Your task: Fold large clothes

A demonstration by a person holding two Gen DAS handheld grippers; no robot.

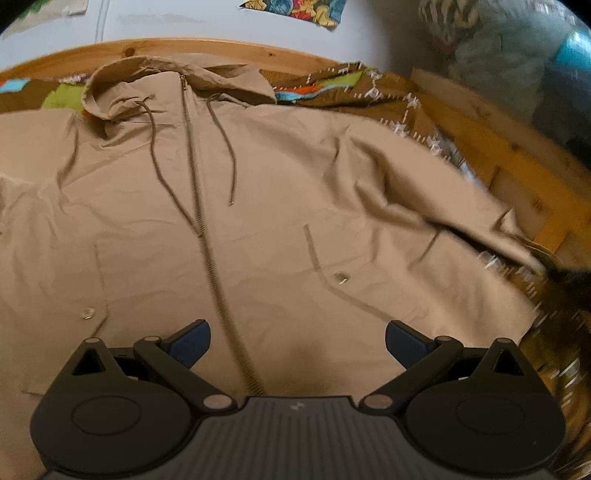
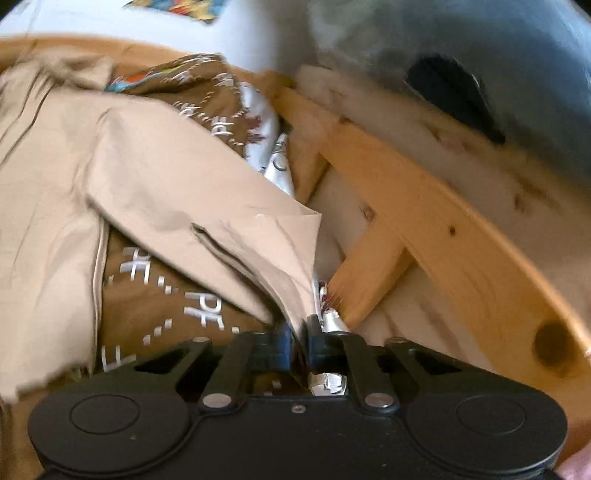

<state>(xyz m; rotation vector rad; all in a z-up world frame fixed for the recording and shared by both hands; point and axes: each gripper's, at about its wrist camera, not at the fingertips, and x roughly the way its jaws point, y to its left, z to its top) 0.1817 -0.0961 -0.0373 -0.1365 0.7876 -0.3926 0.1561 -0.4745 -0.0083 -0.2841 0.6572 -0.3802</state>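
Observation:
A large beige hooded jacket (image 1: pixel 258 192) lies spread front-up on the bed, its zipper (image 1: pixel 199 206) closed, its hood (image 1: pixel 177 85) towards the headboard and two drawcords trailing down the chest. My left gripper (image 1: pixel 297 343) hovers open above the jacket's lower hem, its blue-padded fingers wide apart astride the zipper. In the right wrist view, the jacket's sleeve (image 2: pixel 192 192) runs up to my right gripper (image 2: pixel 302 332), which is shut on the cuff end (image 2: pixel 295 288). That same sleeve (image 1: pixel 461 221) lifts off at the far right of the left wrist view.
A brown patterned bedspread (image 2: pixel 159 310) covers the bed beneath the jacket. The wooden bed frame (image 2: pixel 424 229) with cross slats runs along the right side, and a wooden headboard (image 1: pixel 221 48) sits behind the hood. A white wall with a colourful poster (image 1: pixel 295 11) is beyond.

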